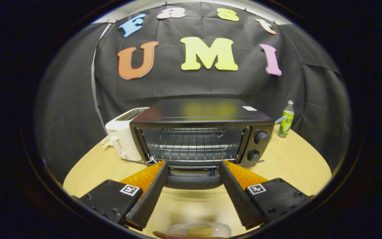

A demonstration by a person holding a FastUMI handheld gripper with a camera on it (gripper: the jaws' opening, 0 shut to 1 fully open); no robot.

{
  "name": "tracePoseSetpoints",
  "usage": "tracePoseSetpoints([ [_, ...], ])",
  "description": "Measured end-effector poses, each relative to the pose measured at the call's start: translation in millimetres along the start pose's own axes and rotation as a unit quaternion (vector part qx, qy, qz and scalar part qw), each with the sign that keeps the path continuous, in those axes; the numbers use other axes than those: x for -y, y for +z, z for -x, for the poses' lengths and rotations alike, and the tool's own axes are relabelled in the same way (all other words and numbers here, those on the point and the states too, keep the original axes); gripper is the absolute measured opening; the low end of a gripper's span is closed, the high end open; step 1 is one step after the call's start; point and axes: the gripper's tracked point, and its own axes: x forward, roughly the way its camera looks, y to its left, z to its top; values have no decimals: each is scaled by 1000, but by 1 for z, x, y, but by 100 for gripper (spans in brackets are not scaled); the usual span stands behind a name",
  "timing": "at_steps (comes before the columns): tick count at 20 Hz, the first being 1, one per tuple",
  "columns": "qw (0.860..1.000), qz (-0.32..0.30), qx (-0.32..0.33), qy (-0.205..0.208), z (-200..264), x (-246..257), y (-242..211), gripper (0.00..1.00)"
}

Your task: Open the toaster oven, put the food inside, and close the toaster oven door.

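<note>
I see a light wood tabletop (297, 162): toaster oven (201, 132) mid-back, door down; white toaster (122, 136) touching its left; green bottle (286, 123) near back-right edge; food container (198, 229) near front edge.

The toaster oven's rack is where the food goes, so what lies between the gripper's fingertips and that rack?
In the gripper view, the lowered door lies between the open gripper and the toaster oven's wire rack; its handle spans the gap between the fingers.

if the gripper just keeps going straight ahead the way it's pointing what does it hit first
Probably the open door of the toaster oven, lying folded down between the tips of the open gripper. Past it is the wire rack inside. Height over the door is hard to judge.
</note>
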Motion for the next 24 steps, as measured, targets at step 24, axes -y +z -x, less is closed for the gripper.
tracePoseSetpoints([
  [24,996,47,-71,-21,91,14,-104,100],
])
